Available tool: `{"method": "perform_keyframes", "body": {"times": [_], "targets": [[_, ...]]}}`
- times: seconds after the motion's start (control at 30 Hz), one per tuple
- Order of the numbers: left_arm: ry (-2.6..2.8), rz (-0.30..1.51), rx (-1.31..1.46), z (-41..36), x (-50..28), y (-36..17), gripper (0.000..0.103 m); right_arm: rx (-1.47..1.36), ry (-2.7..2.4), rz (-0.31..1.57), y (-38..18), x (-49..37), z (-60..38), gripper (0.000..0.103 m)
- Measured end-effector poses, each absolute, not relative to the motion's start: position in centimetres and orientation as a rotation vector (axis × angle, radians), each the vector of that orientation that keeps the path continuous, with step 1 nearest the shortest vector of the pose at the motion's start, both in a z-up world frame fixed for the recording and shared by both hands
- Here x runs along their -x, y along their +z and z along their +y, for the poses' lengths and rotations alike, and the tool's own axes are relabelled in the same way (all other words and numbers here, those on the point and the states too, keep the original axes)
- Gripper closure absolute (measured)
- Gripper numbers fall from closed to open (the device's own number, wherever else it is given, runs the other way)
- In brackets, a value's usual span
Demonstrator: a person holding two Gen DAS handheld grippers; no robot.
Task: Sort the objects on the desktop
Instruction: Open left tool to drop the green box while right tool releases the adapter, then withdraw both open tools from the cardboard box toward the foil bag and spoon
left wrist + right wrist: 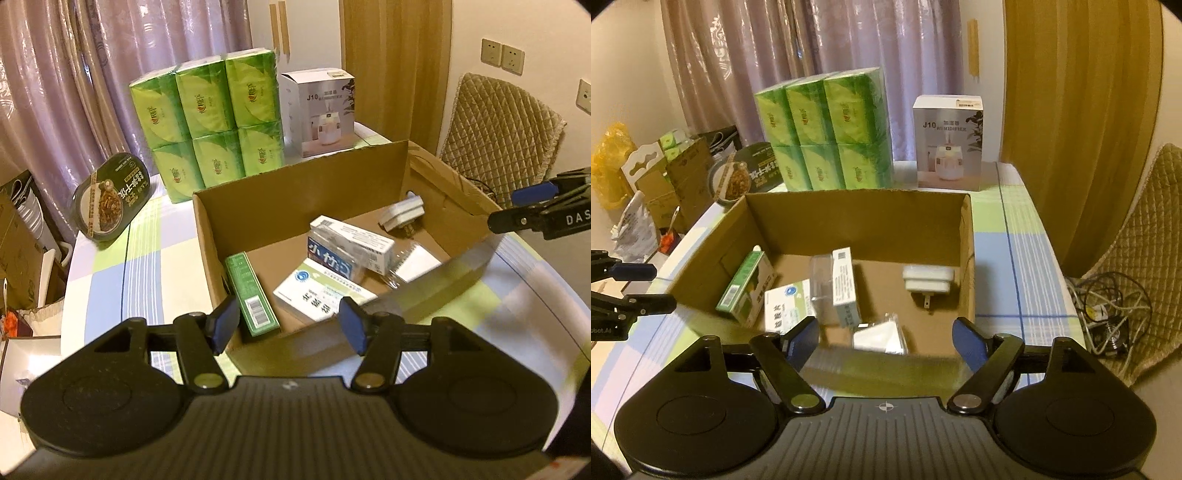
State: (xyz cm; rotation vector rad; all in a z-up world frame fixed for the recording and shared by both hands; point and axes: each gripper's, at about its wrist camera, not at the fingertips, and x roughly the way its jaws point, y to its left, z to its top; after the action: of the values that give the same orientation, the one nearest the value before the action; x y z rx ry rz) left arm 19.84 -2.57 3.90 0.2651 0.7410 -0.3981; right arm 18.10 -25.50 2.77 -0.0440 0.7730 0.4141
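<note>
An open cardboard box (295, 199) (857, 218) stands on the checked tablecloth. Inside lie a green carton (253, 295) (746, 288), a white and blue medicine box (351, 247) (844, 284), a flat white and green box (317, 295) (785, 306), a white plug adapter (402, 212) (929, 282) and a small notepad (417, 264) (881, 338). My left gripper (290, 325) is open and empty over the box's near left corner. My right gripper (886, 341) is open and empty at the box's near edge; it also shows in the left wrist view (517, 210).
A green tissue pack (210, 122) (827, 136), a humidifier box (319, 110) (949, 144) and a dark meal bowl (110, 197) (742, 177) stand behind the box. A padded chair (498, 136) is at the right. Cables (1108, 310) lie on it.
</note>
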Motion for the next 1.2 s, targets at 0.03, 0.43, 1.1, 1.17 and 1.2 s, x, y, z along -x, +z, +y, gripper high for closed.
{"method": "perform_keyframes", "body": {"times": [0.03,0.43,1.1,1.17,1.2], "targets": [[-0.397,0.74,-0.265,-2.5,-19.4,4.0,0.047,0.047,0.416,0.773,2.8,-17.6,-25.5,0.025],[-0.367,0.75,-0.272,0.1,-13.3,4.9,0.036,0.059,0.442,0.809,2.5,-11.0,-26.6,0.018],[-0.35,0.828,-0.321,1.8,-6.6,3.0,0.013,0.172,0.562,0.856,0.8,-5.5,-24.7,0.008],[-0.346,0.839,-0.323,1.9,-6.2,2.8,0.013,0.18,0.571,0.864,0.5,-5.5,-24.4,0.007],[-0.342,0.844,-0.323,2.0,-6.0,2.6,0.012,0.183,0.576,0.867,0.4,-5.5,-24.3,0.007]]}}
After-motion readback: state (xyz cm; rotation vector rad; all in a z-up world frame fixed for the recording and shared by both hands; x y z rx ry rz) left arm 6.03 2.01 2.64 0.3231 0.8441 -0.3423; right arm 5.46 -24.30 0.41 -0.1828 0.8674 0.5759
